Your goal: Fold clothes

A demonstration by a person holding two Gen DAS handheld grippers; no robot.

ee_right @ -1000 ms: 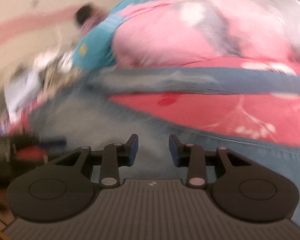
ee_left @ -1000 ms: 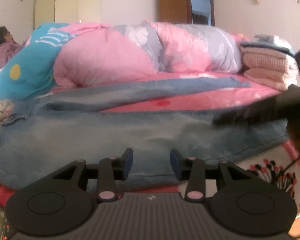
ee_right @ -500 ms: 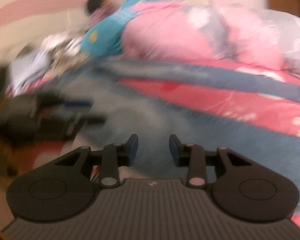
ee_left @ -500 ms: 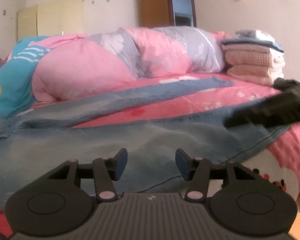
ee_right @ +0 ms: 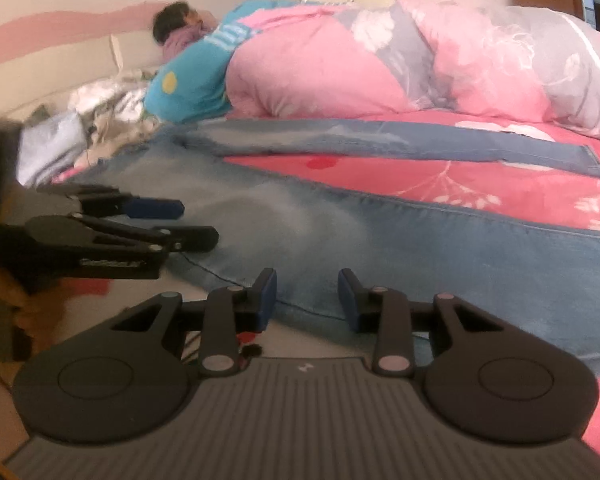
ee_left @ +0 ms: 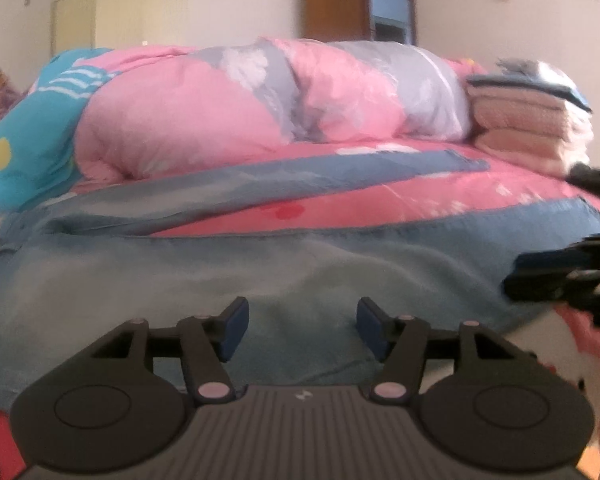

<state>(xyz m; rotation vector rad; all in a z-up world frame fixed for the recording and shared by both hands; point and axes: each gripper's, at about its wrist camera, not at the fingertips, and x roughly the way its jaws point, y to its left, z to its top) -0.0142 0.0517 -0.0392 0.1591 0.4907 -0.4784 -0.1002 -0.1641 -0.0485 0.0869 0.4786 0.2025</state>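
Bed [ee_left: 440, 196], pink floral sheet, fills both views. Rolled pink-and-grey quilt [ee_left: 300, 92] runs along its far side; a teal blanket with a yellow dot [ee_left: 24, 148] lies at the quilt's left end. A person's dark-haired head [ee_right: 176, 16] shows past the teal blanket in the right wrist view, lying down.

Jeans [ee_left: 228, 272], faded blue denim, spread flat across the near part of the bed. Waist end toward the left of both views; one leg runs along the near edge, the other leg [ee_right: 400, 142] angles away over the sheet toward the quilt, pink sheet showing in the wedge between them.

Stack of folded clothes [ee_left: 528, 120], pink knits with a dark item on top, at the far right of the bed beside the quilt's end. Loose crumpled laundry [ee_right: 100, 108] near the teal blanket, details blurred.

Left gripper [ee_left: 302, 324]: fingers spread wide, nothing between them, low over the near leg's denim. Contact with the cloth cannot be told.

Right gripper [ee_right: 307, 300]: fingers apart, somewhat narrower gap, holding nothing, at the jeans' near edge. It shows blurred at the right of the left wrist view
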